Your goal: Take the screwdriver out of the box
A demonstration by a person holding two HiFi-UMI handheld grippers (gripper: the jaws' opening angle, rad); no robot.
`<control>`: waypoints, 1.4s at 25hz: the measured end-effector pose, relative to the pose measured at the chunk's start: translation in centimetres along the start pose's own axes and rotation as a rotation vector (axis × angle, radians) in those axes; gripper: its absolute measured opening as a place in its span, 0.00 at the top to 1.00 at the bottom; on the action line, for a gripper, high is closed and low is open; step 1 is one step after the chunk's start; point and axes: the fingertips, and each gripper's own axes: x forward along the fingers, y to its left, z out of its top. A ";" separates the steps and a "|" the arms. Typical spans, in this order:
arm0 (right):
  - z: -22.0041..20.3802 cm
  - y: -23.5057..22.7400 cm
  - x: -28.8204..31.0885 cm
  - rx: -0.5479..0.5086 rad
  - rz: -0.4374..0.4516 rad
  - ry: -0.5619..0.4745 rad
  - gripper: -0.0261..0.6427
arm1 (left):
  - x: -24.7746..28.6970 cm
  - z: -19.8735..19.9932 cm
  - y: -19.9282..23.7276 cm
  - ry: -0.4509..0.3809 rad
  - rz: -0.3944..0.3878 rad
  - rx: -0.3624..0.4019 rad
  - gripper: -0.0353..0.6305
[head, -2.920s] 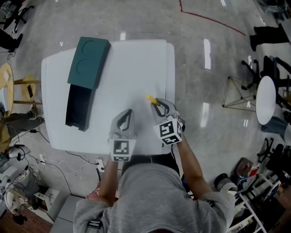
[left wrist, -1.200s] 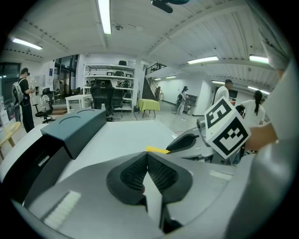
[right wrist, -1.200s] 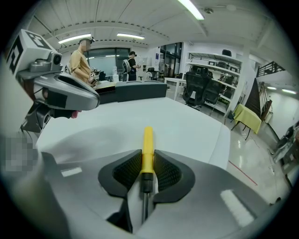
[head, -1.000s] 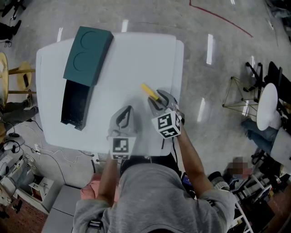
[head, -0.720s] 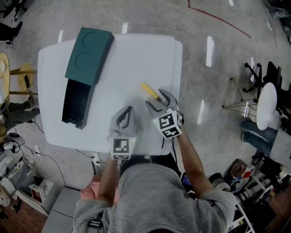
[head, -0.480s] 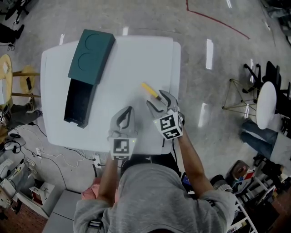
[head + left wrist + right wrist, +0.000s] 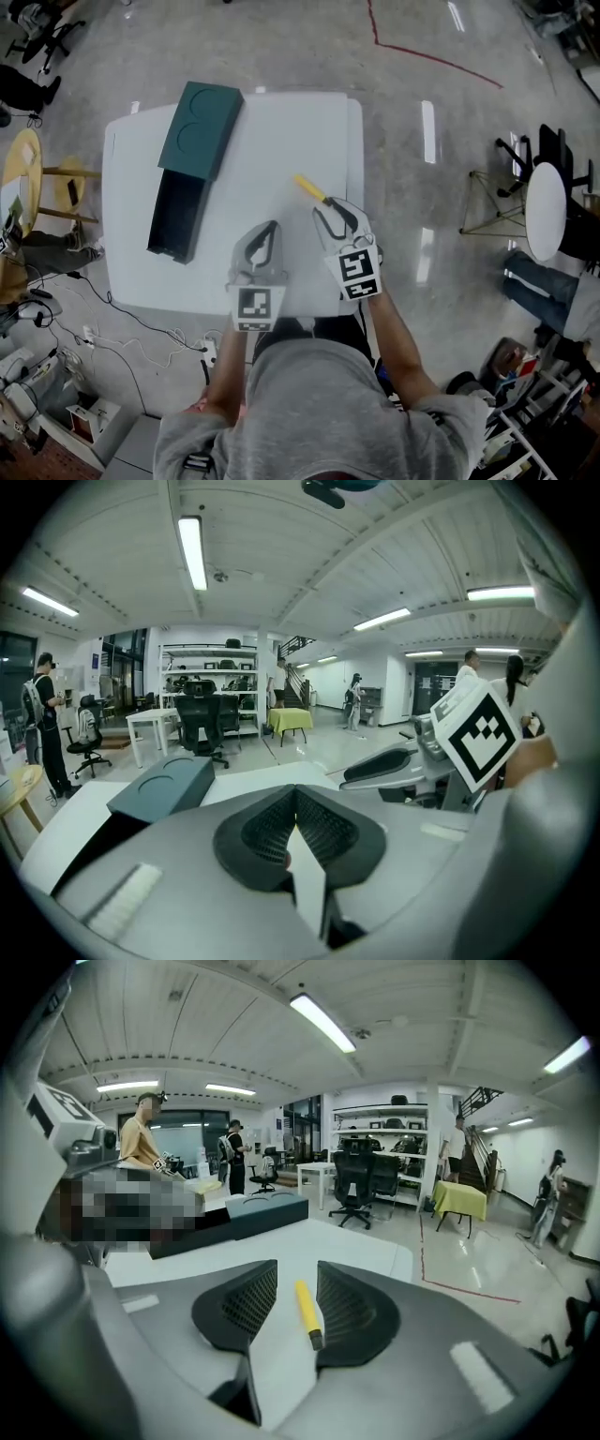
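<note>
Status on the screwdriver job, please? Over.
Left gripper shut, empty. Right gripper jaws closing, not gripping. Screwdriver out of box, on table, seen between right jaws. Nothing in the way.

Left gripper (image 7: 266, 234) and right gripper (image 7: 331, 211) side by side ahead of my chest. Both point away from me, tipped downward, the right one steeper. Left jaws meet at the tips, nothing in them. Right jaws apart and closing. Screwdriver (image 7: 307, 1313) shows through the gap, pads not pressing it. Right forearm (image 7: 394, 337) angles inward behind its gripper.
</note>
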 end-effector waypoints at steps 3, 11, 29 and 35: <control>1.4 0.1 -1.8 0.011 -0.035 -0.051 0.79 | -0.9 1.7 -0.1 -0.043 0.001 0.021 0.93; 4.6 2.0 -7.1 0.015 -0.114 -0.160 0.89 | -4.8 5.0 -0.7 -0.117 -0.014 0.065 0.93; 6.6 7.8 -14.4 0.005 -0.211 -0.288 0.94 | -12.7 6.4 -1.0 -0.212 -0.030 0.134 0.93; 5.5 10.1 -15.3 0.004 -0.210 -0.285 0.94 | -14.8 5.4 -1.2 -0.228 -0.032 0.129 0.93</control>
